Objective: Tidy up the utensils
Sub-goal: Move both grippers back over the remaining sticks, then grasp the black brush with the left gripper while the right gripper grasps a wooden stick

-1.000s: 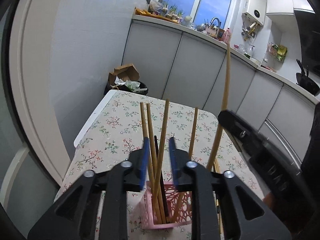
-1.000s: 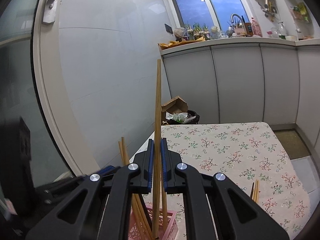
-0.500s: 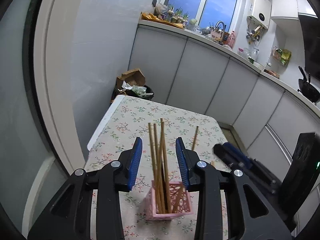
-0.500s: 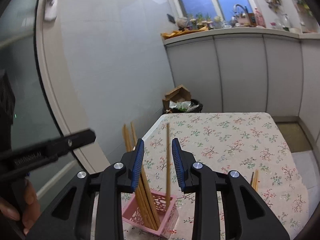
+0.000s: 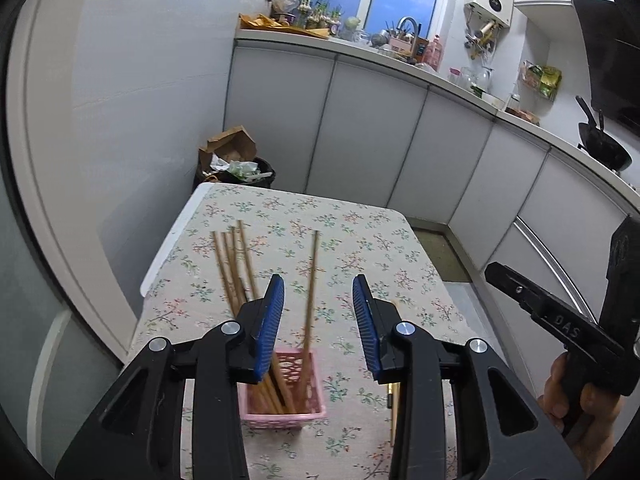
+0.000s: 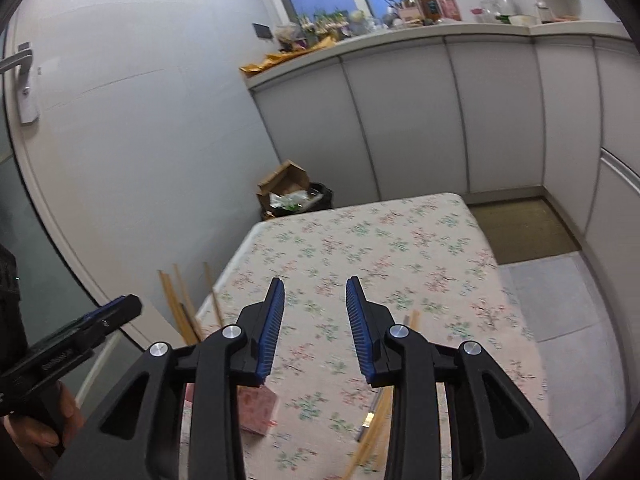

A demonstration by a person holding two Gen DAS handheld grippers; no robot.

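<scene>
A pink lattice holder (image 5: 284, 402) stands on the floral table near its front edge, with several wooden chopsticks (image 5: 310, 292) upright in it. My left gripper (image 5: 318, 324) is open and empty, raised above and behind the holder. My right gripper (image 6: 314, 326) is open and empty, to the right of the holder (image 6: 256, 406). The chopstick tops (image 6: 176, 300) show at its left. More loose chopsticks (image 6: 376, 420) lie on the table under its right finger; they also show in the left wrist view (image 5: 394, 404).
The floral table (image 6: 380, 248) stands against the white wall, with a full black bin (image 5: 236, 172) behind it. Grey cabinets and a cluttered counter (image 5: 400, 56) run along the back. The right gripper's body (image 5: 560, 328) is at the right.
My right gripper let go of the chopstick into the holder, opened, and moved right. My left gripper opened wider and drew back and up from the holder.
</scene>
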